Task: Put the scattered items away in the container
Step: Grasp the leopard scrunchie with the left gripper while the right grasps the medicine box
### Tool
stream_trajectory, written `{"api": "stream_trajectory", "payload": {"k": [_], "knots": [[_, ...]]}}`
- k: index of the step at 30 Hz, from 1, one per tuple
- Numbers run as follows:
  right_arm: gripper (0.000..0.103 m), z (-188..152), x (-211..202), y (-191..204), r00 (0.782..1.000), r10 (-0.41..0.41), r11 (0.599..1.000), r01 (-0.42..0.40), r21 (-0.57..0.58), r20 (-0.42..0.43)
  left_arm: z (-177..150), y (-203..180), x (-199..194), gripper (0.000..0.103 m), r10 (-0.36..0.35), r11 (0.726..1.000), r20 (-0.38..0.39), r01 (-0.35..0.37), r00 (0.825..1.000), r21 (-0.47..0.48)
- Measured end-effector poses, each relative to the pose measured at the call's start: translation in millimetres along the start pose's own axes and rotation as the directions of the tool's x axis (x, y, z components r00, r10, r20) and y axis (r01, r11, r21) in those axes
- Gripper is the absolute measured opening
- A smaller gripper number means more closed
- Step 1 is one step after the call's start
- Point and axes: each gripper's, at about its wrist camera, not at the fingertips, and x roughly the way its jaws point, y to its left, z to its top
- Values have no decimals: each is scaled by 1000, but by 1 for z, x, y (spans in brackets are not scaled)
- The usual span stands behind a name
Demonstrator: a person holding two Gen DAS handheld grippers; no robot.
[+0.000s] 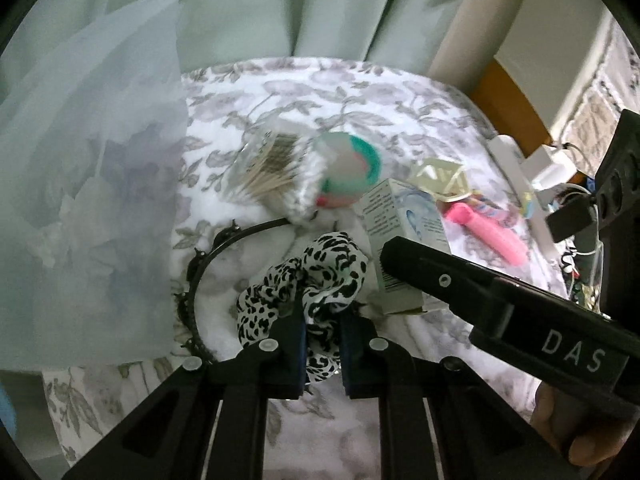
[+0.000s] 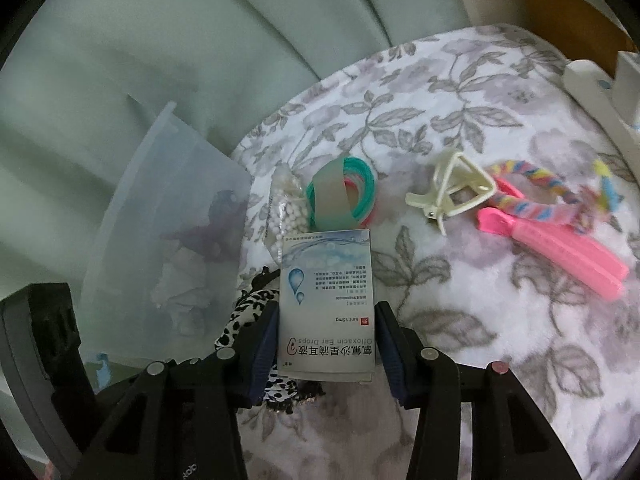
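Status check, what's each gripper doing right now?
Left gripper shut on leopard scrunchie. Right gripper jaws around ear drops box. Translucent container to the left, path unobstructed.

Pale green curtain [image 1: 280,8] in folds behind, grey floral blanket [image 2: 460,128] covering the surface, wooden furniture edge [image 1: 508,96] at right
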Motion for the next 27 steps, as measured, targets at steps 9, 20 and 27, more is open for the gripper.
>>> {"api": "stream_trajectory", "payload": {"k": [9, 20, 27], "knots": [[51, -6, -36, 15, 997, 1, 1000, 0, -23, 75, -2, -10, -40, 13, -27, 999, 81, 25, 996, 30], [51, -4, -89, 66, 978, 38, 994, -16, -110, 203, 6, 6, -109, 13, -56, 998, 252, 55, 966, 12], [51, -4, -111, 108, 960, 82, 982, -33, -184, 267, 10, 29, -156, 13, -40, 999, 383, 45, 923, -3]]}}
